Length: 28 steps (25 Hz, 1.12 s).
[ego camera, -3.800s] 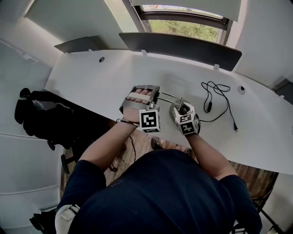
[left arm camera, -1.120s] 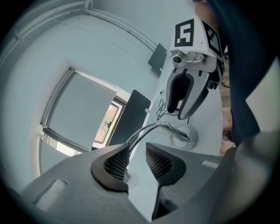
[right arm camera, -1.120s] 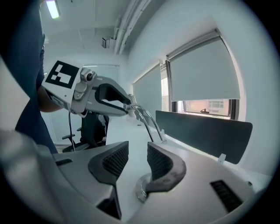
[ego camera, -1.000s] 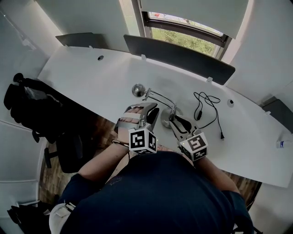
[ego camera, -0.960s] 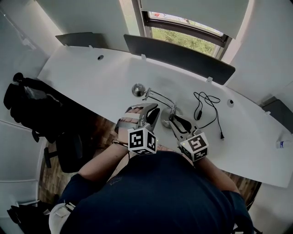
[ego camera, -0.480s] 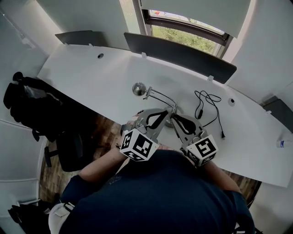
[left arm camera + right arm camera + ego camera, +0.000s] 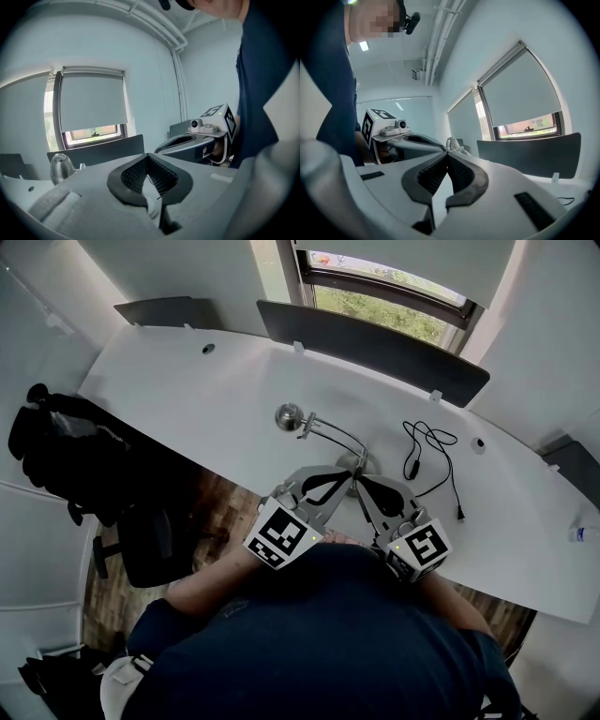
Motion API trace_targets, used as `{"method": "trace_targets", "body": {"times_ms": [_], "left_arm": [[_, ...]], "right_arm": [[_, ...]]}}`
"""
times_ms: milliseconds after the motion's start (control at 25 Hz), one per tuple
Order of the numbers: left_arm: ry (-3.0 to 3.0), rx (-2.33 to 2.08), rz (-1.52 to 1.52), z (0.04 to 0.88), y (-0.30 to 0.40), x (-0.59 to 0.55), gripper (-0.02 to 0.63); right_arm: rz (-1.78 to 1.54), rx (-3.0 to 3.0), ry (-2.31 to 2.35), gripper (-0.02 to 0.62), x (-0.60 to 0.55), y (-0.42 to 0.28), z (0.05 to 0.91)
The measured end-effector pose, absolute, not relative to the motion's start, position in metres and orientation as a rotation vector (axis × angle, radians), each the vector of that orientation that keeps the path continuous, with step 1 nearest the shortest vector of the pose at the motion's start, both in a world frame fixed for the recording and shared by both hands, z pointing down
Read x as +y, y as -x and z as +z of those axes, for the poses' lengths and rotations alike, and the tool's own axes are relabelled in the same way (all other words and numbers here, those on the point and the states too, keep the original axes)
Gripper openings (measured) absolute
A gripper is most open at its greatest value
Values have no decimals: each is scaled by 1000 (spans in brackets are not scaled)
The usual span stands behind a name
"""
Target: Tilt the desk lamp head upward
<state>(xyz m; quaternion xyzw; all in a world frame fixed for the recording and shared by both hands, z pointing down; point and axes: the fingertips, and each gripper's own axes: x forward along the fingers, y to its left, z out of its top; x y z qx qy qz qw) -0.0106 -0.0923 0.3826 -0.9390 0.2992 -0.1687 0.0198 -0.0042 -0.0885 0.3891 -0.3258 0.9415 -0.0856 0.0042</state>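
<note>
The desk lamp stands on the white desk [image 7: 187,399]: its chrome head [image 7: 289,415] points left, a thin arm [image 7: 333,437] runs back to the round base [image 7: 361,463]. My left gripper [image 7: 344,475] and right gripper [image 7: 359,482] hover at the desk's near edge, tips almost meeting over the base. Both are shut with nothing between the pads and touch no part of the lamp. In the left gripper view the shut left gripper [image 7: 148,156] has the lamp head [image 7: 61,168] at its left. The right gripper [image 7: 448,153] sees the lamp head [image 7: 451,143] just beyond its tips.
A black cable [image 7: 433,457] lies coiled on the desk right of the lamp. A dark divider panel [image 7: 375,341] runs along the desk's back edge under the window. A black chair with a bag [image 7: 75,451] stands at the left.
Both grippers have gone from open to shut with nothing in them. They have drawn back from the lamp toward the person, and their tips have come together.
</note>
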Motion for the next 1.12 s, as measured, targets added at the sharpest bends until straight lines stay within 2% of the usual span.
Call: {"method": "trace_targets", "body": {"times_ms": [320,1120], "left_arm": [[3014,915,-391,384,10,-82,8],[3037,952,-359,386,17,-83,6]], "right_arm": [[-321,2939,989,11,-83,7,395],[-333,2913,966,11,-83,9,392]]}}
